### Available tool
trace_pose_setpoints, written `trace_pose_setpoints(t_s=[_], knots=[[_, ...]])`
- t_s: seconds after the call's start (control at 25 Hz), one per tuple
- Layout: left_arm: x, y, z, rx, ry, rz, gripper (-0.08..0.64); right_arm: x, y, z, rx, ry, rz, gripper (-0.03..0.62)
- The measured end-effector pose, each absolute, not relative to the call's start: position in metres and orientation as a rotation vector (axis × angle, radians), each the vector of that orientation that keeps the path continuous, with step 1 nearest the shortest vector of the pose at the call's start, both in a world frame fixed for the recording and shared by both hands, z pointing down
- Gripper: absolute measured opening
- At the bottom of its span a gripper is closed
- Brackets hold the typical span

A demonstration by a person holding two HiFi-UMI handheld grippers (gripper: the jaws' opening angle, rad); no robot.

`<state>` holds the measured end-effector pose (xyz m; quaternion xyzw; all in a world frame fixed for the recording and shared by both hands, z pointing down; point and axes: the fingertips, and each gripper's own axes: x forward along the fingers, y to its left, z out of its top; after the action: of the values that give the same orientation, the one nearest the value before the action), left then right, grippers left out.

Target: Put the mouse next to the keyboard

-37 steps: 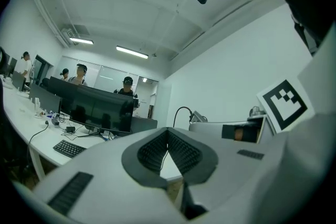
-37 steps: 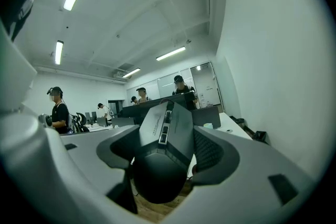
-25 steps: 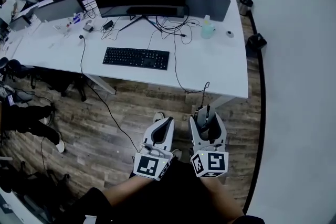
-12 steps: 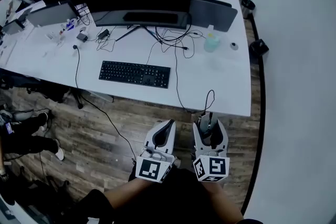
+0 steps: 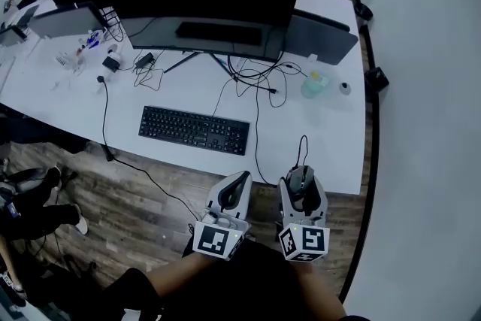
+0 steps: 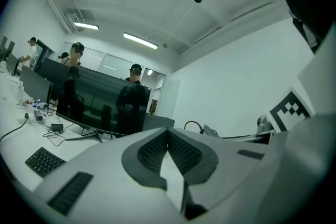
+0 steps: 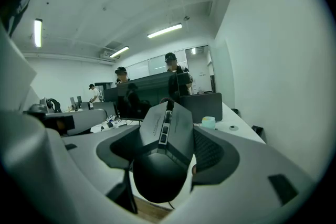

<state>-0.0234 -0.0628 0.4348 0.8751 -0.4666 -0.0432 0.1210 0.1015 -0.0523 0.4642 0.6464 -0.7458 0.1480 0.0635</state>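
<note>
right gripper: my right gripper (image 5: 301, 181) sits lower centre-right in the head view, jaws pinching the mouse (image 5: 301, 177) from both sides.
right gripper view: black mouse (image 7: 161, 157) fills the middle, clamped between my pads, buttons and wheel facing up.
mouse place: held in the air at the near edge of the white desk (image 5: 68, 90), to the right of and below the keyboard (image 5: 194, 130), apart from it.
mouse cable: the cable (image 5: 304, 148) loops up from the mouse over the desk.
left gripper: my left gripper (image 5: 234, 190) is just left of the right one, over the wooden floor (image 5: 143, 199).
left jaws: tips pressed together, nothing between them (image 6: 168, 150).
keyboard: black, centre-left on the desk, in front of the monitor (image 5: 203, 0).
</note>
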Motion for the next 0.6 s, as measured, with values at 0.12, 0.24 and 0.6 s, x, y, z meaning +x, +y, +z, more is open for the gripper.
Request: trace_pose_setpoints(t_s=[0.12,0.24,0.6], knots=[[-0.016,-0.064,0.443,2.575,-1.308,-0.071,0.003,0.102,-0.051,0.466,1.979,-2.238,0.466,0.324],[-0.008,-0.065,0.437,2.592,-1.254,-0.115,0.003,0.101,-0.052,0.467,1.99,-2.226,0.481,0.323],[0.006,-0.069,0.434,2.613,-1.154,-0.14,0.003,0.119,-0.052,0.469,2.049,-2.129,0.524,0.324]])
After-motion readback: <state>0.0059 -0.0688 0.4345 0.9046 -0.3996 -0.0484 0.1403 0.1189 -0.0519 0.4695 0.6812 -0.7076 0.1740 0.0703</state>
